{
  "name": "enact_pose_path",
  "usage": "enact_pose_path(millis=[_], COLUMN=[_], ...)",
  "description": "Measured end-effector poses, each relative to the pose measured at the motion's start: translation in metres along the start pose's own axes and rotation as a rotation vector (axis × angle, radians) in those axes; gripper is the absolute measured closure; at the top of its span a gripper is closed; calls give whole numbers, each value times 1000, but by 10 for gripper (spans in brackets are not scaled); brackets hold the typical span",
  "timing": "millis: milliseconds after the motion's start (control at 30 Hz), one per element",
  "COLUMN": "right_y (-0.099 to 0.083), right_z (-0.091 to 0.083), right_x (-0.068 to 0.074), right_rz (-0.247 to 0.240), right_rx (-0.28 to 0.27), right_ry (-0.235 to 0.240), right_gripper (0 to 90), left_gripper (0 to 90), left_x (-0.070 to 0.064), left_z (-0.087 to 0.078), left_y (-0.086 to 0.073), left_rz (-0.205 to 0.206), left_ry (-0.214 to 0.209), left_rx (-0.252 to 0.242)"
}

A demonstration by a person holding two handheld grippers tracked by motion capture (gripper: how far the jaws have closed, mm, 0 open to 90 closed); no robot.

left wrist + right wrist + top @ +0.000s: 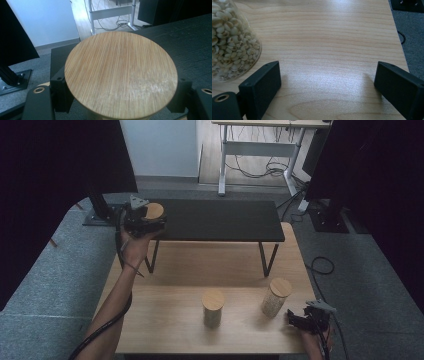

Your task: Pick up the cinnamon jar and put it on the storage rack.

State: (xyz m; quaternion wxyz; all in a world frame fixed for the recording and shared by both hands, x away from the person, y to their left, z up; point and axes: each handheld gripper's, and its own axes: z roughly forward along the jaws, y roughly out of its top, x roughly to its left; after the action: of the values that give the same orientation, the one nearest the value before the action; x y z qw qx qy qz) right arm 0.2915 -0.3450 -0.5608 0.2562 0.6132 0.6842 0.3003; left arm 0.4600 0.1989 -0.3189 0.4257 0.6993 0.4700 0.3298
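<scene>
Round bamboo-lidded jar, pale streaky grain

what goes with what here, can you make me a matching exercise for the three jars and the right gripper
Things:
1. jar in the left gripper
2. middle jar
3. jar of pale grains
4. right gripper

Places or states:
A. open over bare wood at the near right corner
B. on the black shelf's left end
C. nearest the right gripper
D. alone at the centre of the wooden table's near half

Pairs: 1-B, 2-D, 3-C, 4-A
</scene>
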Motion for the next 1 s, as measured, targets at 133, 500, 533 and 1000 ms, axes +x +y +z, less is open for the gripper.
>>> enact_pose_path(millis=[133, 500, 533, 1000], right_y=[0, 0, 0, 0], right_z=[0, 0, 0, 0], right_x=[0, 0, 0, 0], right_rz=[0, 0, 0, 0], right_rx=[0, 0, 0, 0], right_ry=[0, 0, 0, 0], right_gripper=[67, 67, 67, 67], left_gripper=[254, 254, 254, 134], left_x=[1, 0, 0, 1], left_z=[1, 4, 4, 9], left_y=[0, 1, 1, 2], left_rz=[-4, -3, -5, 3], left_ry=[0, 3, 3, 3], left_rx=[-3, 9, 9, 12])
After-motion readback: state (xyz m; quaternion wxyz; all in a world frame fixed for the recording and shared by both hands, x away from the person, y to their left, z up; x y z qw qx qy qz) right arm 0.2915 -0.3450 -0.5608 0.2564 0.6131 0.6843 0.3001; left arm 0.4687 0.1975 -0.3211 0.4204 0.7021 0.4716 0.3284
